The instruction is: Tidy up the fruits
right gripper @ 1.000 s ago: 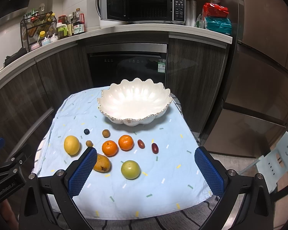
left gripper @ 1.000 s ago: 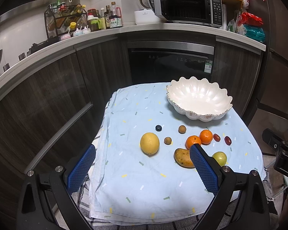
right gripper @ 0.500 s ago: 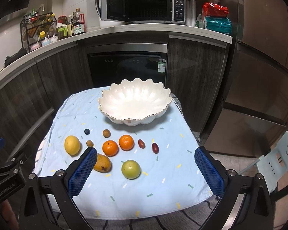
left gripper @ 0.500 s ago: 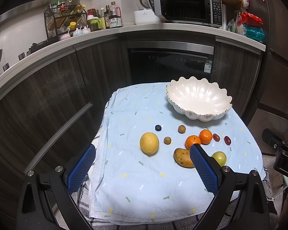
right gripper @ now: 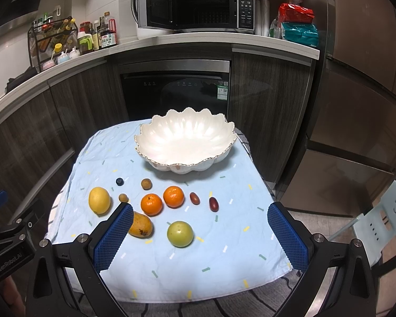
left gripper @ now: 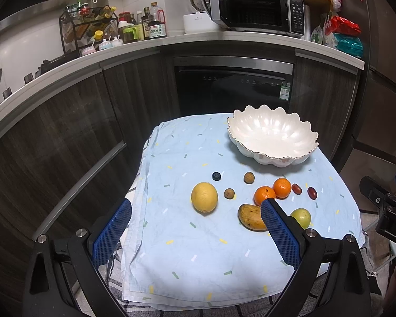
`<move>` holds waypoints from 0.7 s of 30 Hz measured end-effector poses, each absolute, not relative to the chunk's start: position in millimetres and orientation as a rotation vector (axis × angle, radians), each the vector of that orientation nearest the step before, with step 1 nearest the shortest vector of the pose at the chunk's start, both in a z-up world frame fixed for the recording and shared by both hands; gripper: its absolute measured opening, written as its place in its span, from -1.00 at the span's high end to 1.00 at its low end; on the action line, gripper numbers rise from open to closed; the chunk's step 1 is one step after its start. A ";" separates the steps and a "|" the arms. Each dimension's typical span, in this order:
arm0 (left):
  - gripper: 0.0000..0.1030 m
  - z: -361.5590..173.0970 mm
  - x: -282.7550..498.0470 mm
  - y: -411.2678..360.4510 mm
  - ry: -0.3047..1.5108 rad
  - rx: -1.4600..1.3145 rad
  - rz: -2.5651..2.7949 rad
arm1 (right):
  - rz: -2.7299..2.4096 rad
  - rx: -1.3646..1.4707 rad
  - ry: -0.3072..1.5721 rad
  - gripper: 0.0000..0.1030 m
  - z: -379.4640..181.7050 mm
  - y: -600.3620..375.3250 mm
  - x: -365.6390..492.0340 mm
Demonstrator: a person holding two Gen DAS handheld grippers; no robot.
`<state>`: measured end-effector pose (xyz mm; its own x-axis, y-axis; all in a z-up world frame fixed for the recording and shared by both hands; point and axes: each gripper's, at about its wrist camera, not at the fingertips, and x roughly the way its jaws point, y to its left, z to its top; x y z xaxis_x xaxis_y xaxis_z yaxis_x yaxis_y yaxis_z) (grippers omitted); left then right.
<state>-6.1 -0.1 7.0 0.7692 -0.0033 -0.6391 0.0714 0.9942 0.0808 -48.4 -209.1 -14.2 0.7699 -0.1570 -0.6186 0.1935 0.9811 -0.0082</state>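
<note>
An empty white scalloped bowl (left gripper: 272,134) (right gripper: 184,142) stands at the far side of a light blue cloth (left gripper: 192,251) (right gripper: 224,259). In front of it lie a lemon (left gripper: 204,197) (right gripper: 99,200), a mango (left gripper: 250,216) (right gripper: 141,227), two oranges (left gripper: 282,187) (right gripper: 173,196), a green apple (left gripper: 301,217) (right gripper: 179,233), two red dates (right gripper: 213,204), two small brown fruits (left gripper: 249,177) and a blueberry (left gripper: 216,176) (right gripper: 119,181). My left gripper (left gripper: 196,228) hovers open above the near left edge. My right gripper (right gripper: 200,233) hovers open above the near edge, apple between its fingers in view.
Dark kitchen cabinets and a dishwasher (right gripper: 175,89) stand behind the table. The counter holds a microwave (right gripper: 195,9) with its door open, bottles and a spice rack (left gripper: 88,30). A pale blue chair (right gripper: 382,219) is at the right. A fridge (right gripper: 367,79) fills the right side.
</note>
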 end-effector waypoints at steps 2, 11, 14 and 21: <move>-0.94 6.8 -6.0 0.1 0.691 0.103 -0.041 | -0.190 0.058 0.665 -0.99 -14.3 -209.1 -48.4; -0.94 6.8 -5.9 0.1 0.692 0.102 -0.041 | -0.190 0.058 0.664 -0.99 -14.4 -209.5 -48.2; -0.94 6.8 -5.9 0.1 0.692 0.102 -0.041 | -0.190 0.059 0.664 -0.99 -14.1 -210.0 -48.2; -0.94 7.0 -6.1 0.0 0.692 0.102 -0.040 | -0.190 0.060 0.665 -0.99 -14.8 -209.8 -47.9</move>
